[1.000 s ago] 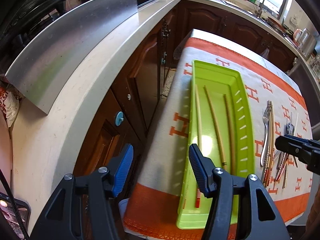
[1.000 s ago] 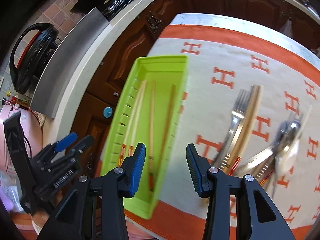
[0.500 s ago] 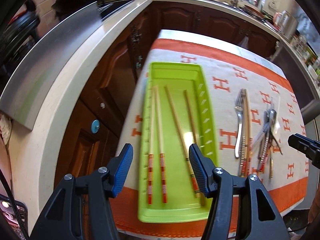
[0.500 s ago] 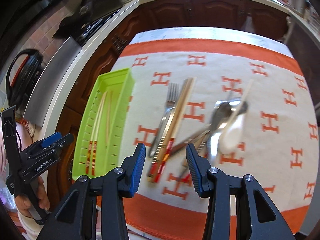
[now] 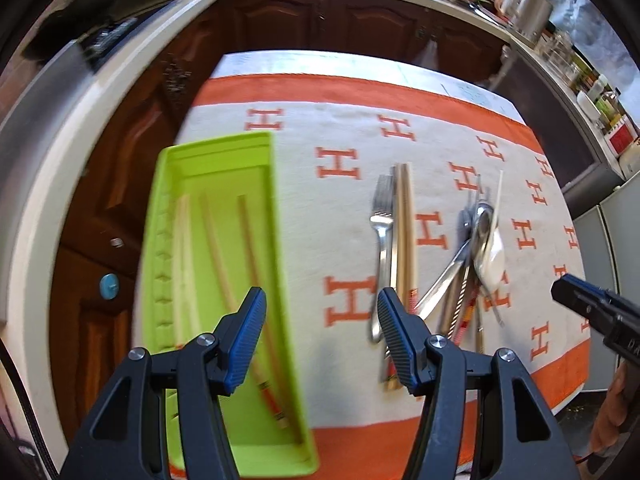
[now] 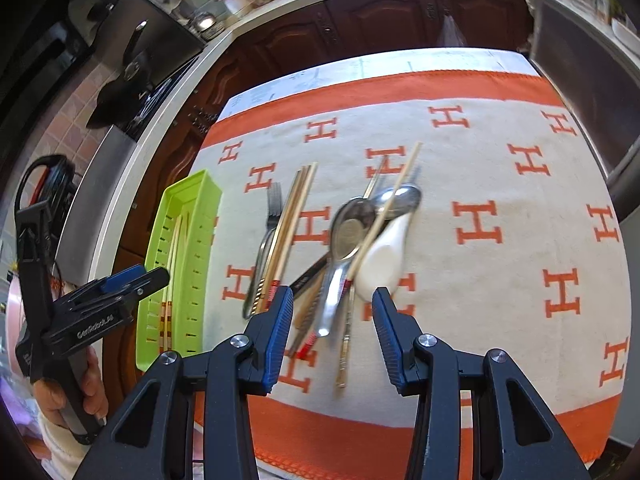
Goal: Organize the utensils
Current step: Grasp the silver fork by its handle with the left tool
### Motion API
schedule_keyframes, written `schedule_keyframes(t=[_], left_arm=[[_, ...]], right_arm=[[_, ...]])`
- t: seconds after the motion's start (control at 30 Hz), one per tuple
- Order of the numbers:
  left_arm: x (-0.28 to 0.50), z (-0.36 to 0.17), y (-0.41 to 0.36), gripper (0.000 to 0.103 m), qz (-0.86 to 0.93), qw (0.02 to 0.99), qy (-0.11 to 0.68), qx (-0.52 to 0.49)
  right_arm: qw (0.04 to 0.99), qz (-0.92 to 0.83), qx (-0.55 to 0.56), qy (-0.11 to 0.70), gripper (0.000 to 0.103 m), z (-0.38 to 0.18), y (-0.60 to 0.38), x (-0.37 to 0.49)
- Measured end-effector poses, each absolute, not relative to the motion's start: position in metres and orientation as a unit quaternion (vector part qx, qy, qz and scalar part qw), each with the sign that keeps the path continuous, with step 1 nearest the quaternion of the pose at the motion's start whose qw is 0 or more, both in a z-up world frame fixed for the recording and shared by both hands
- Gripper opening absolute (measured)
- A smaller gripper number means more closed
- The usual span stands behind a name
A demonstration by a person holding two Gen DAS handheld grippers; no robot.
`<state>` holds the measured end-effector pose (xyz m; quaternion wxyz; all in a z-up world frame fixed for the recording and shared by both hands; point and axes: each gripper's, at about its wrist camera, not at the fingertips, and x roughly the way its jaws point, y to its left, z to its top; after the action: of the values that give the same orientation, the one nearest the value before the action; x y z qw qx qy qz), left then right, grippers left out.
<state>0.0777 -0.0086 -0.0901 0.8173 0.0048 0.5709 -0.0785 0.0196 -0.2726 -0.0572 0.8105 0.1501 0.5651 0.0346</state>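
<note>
Both views swung off the lime-green slotted plastic tray [image 5: 224, 168] toward the loose cutlery since a second ago; tray then centred under left claw, now at 9 o'clock of the pile, so next pick looks due, not another drop. Left gripper [image 5: 320, 340] open, nothing between pads, hanging over bare orange-and-white H-print cloth [image 5: 340, 132]. Right gripper [image 6: 332, 332] open and empty above the heap. Tray holding several wooden chopsticks [image 5: 216, 248] with red-banded ends, lengthwise; exact count blurred. Still on cloth: steel fork [image 6: 272, 216] beside paired wooden chopsticks [image 6: 294, 216], then at 3 o'clock crossed steel spoons [image 6: 352, 228], white ceramic spoon [image 6: 384, 256], a lone chopstick across them.
</note>
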Motion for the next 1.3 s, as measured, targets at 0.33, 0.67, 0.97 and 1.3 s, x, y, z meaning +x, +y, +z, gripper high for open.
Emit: schedule_keyframes(t=[0.33, 0.67, 0.97, 1.3], left_arm=[[0.133, -0.138, -0.052, 0.022, -0.107, 0.77, 0.628, -0.021], [0.159, -0.179, -0.068, 0.014, -0.093, 0.741, 0.664, -0.021], [0.156, -0.185, -0.09, 0.013, -0.071, 0.759, 0.645, 0.05], [0.142, -0.185, -0.094, 0.002, -0.081, 0.783, 0.615, 0.033]], right_arm=[[0.799, 0.02, 0.192, 0.57, 0.043, -0.083, -0.322, 0.024], [0.786, 0.018, 0.211, 0.58, 0.043, -0.108, -0.341, 0.033], [0.782, 0.024, 0.214, 0.585, 0.043, -0.121, -0.339, 0.037], [0.776, 0.043, 0.2, 0.597, 0.043, -0.128, -0.318, 0.04]])
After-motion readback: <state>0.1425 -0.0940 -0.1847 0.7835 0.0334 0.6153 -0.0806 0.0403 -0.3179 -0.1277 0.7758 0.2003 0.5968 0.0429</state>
